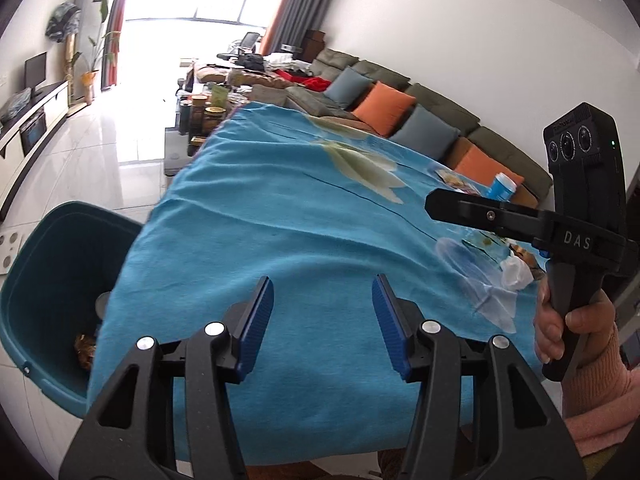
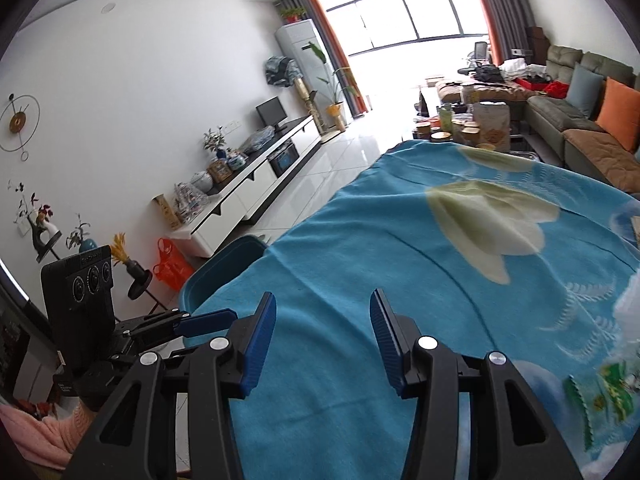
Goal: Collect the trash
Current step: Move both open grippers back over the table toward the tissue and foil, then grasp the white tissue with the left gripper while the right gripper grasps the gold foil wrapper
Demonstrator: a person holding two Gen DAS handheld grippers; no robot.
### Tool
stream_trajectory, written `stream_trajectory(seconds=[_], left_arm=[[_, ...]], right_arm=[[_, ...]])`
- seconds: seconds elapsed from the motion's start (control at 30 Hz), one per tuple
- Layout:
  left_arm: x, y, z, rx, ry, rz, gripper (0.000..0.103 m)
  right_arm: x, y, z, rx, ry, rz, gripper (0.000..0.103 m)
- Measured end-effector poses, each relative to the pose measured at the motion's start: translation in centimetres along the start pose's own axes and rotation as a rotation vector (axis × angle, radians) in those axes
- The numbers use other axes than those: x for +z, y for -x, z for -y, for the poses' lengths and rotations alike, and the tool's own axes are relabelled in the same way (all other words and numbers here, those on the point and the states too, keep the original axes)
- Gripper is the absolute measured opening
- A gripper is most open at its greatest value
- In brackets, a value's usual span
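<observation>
Beside the blue cloth's [image 1: 280, 220] left edge, upright teal bin [image 1: 48, 280], mouth upward.

Bare blue cloth [image 1: 260, 220] ahead; litter [image 1: 516, 272] crowds its right edge.

Teal bin [image 1: 44, 280] — beside blue cloth [image 1: 280, 220]

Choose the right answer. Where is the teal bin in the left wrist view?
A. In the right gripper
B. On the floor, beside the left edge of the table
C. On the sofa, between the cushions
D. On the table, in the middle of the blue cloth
B: the bin stands on the tiled floor, partly hidden by the hanging edge of the blue cloth, with some trash inside it.
</observation>
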State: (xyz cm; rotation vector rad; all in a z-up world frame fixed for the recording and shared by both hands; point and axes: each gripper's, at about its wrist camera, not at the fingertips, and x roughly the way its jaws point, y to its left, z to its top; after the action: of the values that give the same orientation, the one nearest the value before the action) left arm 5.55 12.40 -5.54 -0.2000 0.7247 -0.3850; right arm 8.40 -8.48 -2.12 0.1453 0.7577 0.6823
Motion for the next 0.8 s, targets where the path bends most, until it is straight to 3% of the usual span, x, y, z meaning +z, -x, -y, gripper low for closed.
stream_trajectory(seconds=[0.47,0.8], left_arm=[[0.3,-6.0,11.9,-0.211,-0.206,-0.105,0.051],[0.4,-9.5,17.8,-0.304,-0.308,-0.161,0.055]], right_arm=[[-3.9,9.8,8.8,-0.253,-0.174,0.137,0.047],[-7.2,15.2,14.6,-0.383,-0.298,0.191,0.047]])
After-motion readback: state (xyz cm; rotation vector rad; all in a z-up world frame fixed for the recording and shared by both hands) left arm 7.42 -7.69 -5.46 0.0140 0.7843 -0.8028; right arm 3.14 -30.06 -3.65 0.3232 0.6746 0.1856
